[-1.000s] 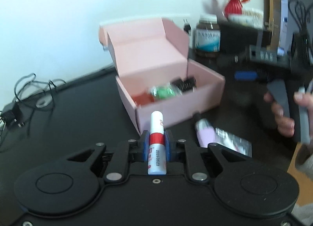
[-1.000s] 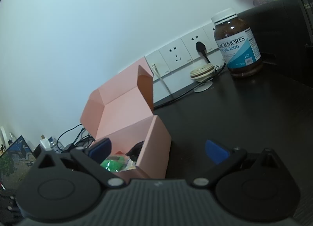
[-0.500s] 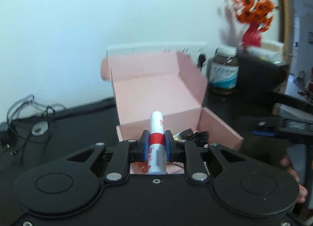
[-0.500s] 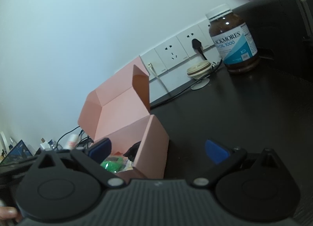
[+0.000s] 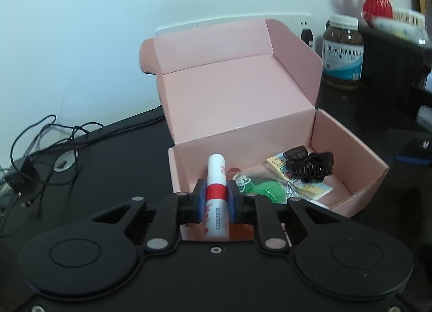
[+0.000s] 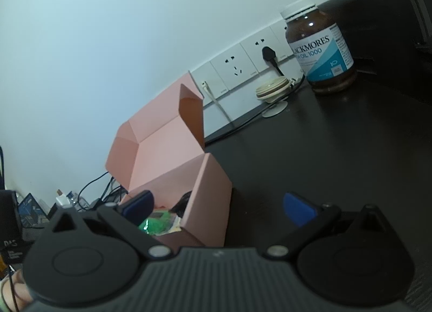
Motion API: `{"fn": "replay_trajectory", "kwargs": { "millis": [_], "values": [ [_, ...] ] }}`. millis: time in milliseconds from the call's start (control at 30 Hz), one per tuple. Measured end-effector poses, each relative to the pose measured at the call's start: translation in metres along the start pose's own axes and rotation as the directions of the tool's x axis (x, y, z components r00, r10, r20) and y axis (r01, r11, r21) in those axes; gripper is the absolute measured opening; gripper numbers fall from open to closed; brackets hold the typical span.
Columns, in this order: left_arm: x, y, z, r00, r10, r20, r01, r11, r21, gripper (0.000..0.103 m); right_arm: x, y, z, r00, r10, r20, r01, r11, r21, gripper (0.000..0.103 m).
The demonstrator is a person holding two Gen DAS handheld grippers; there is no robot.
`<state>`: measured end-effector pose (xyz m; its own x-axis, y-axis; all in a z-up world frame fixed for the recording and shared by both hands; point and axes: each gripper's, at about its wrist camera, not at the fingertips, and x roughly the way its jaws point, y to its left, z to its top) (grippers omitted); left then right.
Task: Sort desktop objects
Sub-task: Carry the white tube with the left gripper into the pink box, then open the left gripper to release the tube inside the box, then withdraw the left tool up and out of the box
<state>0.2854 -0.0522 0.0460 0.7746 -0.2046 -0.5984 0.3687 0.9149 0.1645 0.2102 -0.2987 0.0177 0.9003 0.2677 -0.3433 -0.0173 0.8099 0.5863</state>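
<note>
Holding the white tube [image 5: 216, 193] with the red band in the left gripper [image 5: 215, 200], blue pads clamped tight on both sides of the band, tube pointing forward and up. Hovering at the near wall of the open pink box [image 5: 348, 150], tube tip over the box's left front corner, not yet inside by the look of it. Box lid standing upright at the back. Already sitting in the box: a black hair claw [image 5: 310, 165] at the right, a green packet [image 5: 266, 189] in clear wrap at the middle, a yellow printed card [image 5: 310, 186] under both, something red near the tube but mostly hidden. Idling on the right: right gripper [image 6: 218, 208] with jaws spread wide, nothing between the blue pads, parked beside the box's right wall above the dark desk [image 6: 324, 155]. Judging progress: several items sorted, tube in transit, drop pending. Remaining for this item: advancing past the rim, lowering, releasing. Brown supplement bottle [image 6: 320, 47] standing well apart near the wall sockets [image 6: 243, 66]; unclear whether counting as a sort item. Tangle of black cables [image 5: 46, 144] lying off to the left, not in the way. Unable to tell from these views whether other loose items are waiting on the desk.
</note>
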Motion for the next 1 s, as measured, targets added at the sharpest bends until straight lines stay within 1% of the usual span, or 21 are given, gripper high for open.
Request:
{"fn": "replay_trajectory", "kwargs": {
  "millis": [333,533,567,600,633,667,700,767,867,933,1000],
  "values": [
    [0.013,-0.009,0.006,0.999,0.007,-0.048,-0.008,1.0,-0.013,0.017,0.002,-0.005,0.001,1.0,0.003,-0.019,-0.002,1.0,0.028,0.102],
    [0.013,-0.008,0.005,0.999,-0.006,-0.043,0.006,1.0,-0.017,0.017,0.004,-0.006,0.002,1.0,0.004,-0.027,-0.003,0.999,0.035,0.102],
    [0.013,-0.007,0.005,0.999,-0.015,-0.043,0.015,1.0,-0.022,0.02,0.004,-0.006,0.002,1.0,0.004,-0.028,-0.003,0.999,0.036,0.102],
    [0.012,-0.007,0.005,0.999,-0.025,-0.041,0.023,0.999,-0.027,0.026,0.004,-0.006,0.002,1.0,0.004,-0.029,-0.003,0.999,0.037,0.102],
    [0.009,-0.006,0.006,0.999,-0.032,-0.029,0.031,0.999,-0.032,0.04,0.004,-0.006,0.002,1.0,0.005,-0.031,-0.004,0.999,0.039,0.102],
    [0.005,-0.006,0.006,0.999,-0.038,-0.013,0.038,0.999,-0.037,0.062,0.005,-0.007,0.002,0.999,0.007,-0.033,-0.005,0.999,0.042,0.102],
    [0.0,-0.005,0.006,0.999,-0.034,0.013,0.034,0.999,-0.037,0.07,0.005,-0.007,0.002,0.999,0.008,-0.034,-0.006,0.999,0.044,0.102],
    [-0.014,-0.003,0.005,0.996,-0.048,0.077,0.051,0.998,-0.029,0.089,0.005,-0.008,0.003,0.999,0.007,-0.036,-0.005,0.999,0.051,0.102],
    [-0.034,0.001,0.0,0.984,-0.093,0.149,0.095,0.995,-0.005,0.094,0.006,-0.009,0.003,0.999,0.005,-0.04,-0.003,0.998,0.057,0.102],
    [-0.044,0.005,-0.006,0.976,-0.116,0.184,0.114,0.993,0.022,0.095,0.007,-0.01,0.003,0.999,0.003,-0.044,0.0,0.998,0.06,0.102],
    [-0.051,0.011,-0.016,0.968,-0.141,0.207,0.139,0.99,0.028,0.096,0.008,-0.011,0.004,0.999,0.001,-0.049,0.002,0.998,0.064,0.102]
  ]
}}
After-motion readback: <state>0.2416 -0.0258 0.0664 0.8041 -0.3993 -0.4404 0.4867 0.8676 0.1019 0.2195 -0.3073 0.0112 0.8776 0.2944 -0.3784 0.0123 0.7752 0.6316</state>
